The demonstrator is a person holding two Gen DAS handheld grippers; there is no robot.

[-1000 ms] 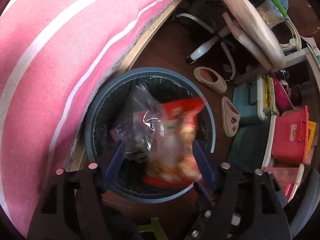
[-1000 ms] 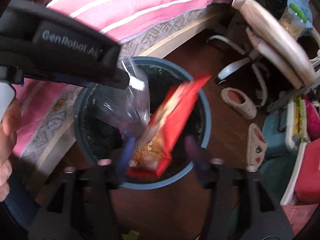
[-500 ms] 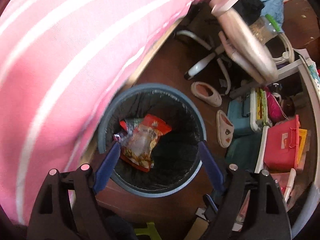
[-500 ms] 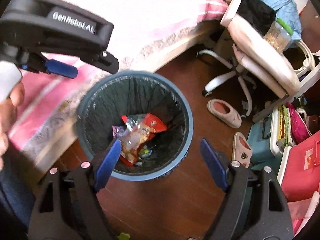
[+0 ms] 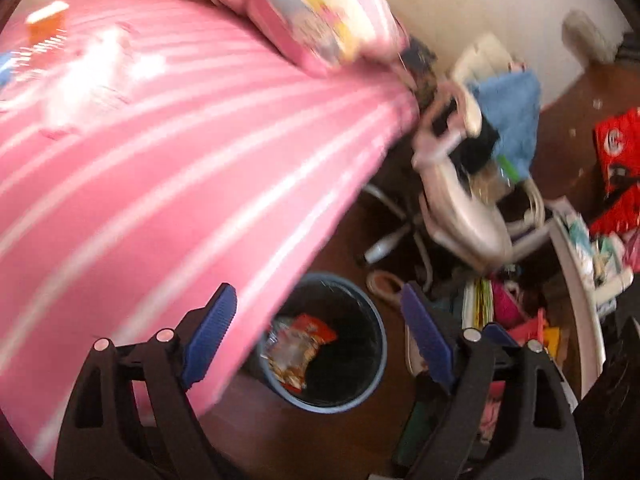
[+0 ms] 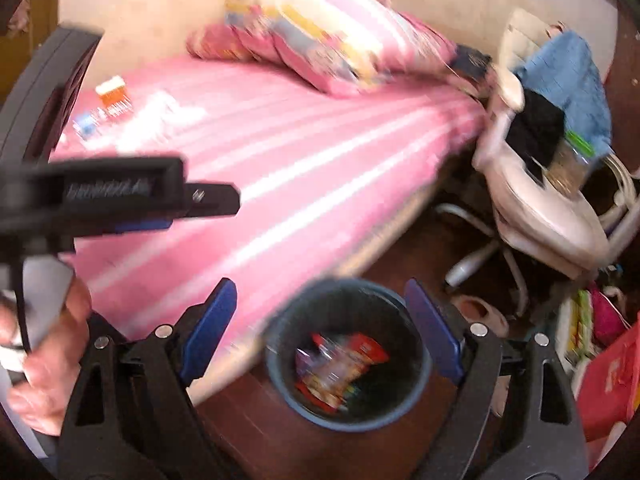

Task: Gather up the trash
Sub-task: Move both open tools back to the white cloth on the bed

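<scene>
A blue round bin (image 5: pixel 370 392) with a black liner stands on the dark wood floor beside the bed; it also shows in the right wrist view (image 6: pixel 424 392). A red snack bag (image 5: pixel 298 350) with a clear wrapper lies inside it, also seen in the right wrist view (image 6: pixel 340 372). My left gripper (image 5: pixel 320 336) is open and empty, high above the bin. My right gripper (image 6: pixel 324 328) is open and empty, also well above the bin. More litter lies on the pink bed: an orange packet (image 6: pixel 114 94), white wrappers (image 6: pixel 156 120) and a small blue piece (image 6: pixel 86 124).
The pink striped bed (image 6: pixel 280 152) with a folded quilt (image 6: pixel 320 28) fills the left. A white swivel chair (image 6: pixel 544 208) with clothes stands right of the bin. Slippers (image 6: pixel 480 312), storage boxes (image 5: pixel 492 300) and a red bag (image 5: pixel 618 152) crowd the right.
Both grippers have risen and tilted up away from the bin, so the bed top has come into view. The snack bag and wrapper, dropped a second ago, lie in the bin.
</scene>
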